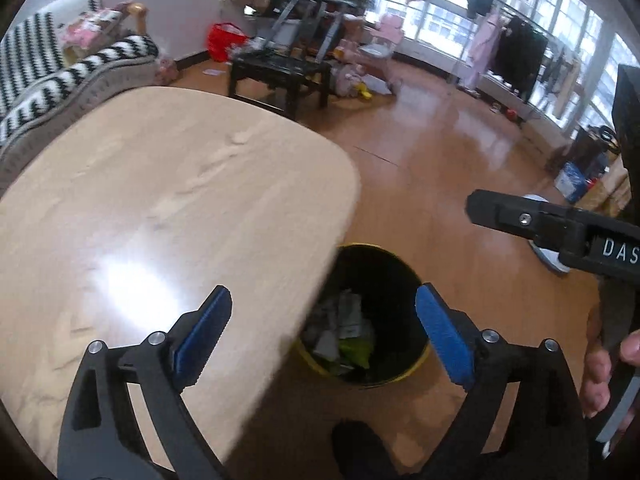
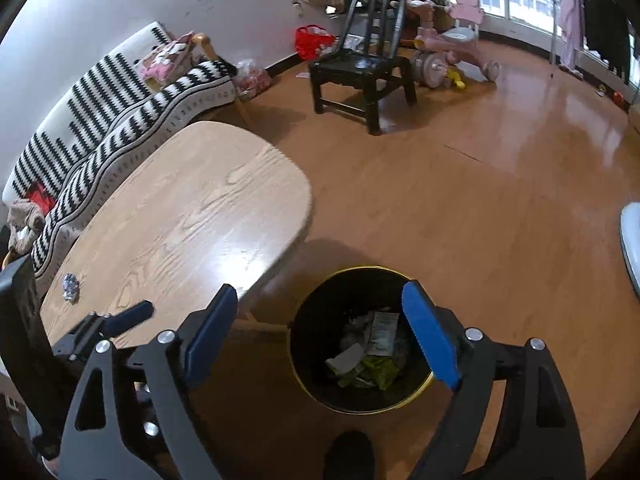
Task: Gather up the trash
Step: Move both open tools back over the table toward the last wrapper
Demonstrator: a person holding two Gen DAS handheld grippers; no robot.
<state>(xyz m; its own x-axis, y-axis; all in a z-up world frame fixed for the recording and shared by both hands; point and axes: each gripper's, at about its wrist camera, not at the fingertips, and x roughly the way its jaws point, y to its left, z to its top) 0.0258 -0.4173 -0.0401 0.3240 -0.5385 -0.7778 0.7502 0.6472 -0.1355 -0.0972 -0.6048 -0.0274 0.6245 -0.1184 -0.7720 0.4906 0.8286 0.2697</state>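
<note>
A black bin with a yellow rim [image 1: 394, 264] [image 2: 316, 300] stands on the floor beside the table's near corner. Paper scraps and a green wrapper [image 1: 354, 346] [image 2: 376, 368] lie inside it. My left gripper [image 1: 324, 336] is open and empty, above the table edge and the bin. My right gripper [image 2: 316, 336] is open and empty, above the bin; it also shows in the left wrist view [image 1: 516, 216] at the right. A small crumpled foil scrap [image 2: 70, 286] lies on the wooden table [image 2: 192, 216] near its left edge. The left gripper's finger [image 2: 128, 316] shows in the right wrist view.
A striped sofa [image 2: 120, 112] runs behind the table. A black wooden chair [image 2: 360, 68] and a pink toy tricycle [image 2: 452, 44] stand on the wood floor further off. A white object [image 2: 632, 240] lies at the right. My dark shoe [image 2: 348, 456] is below the bin.
</note>
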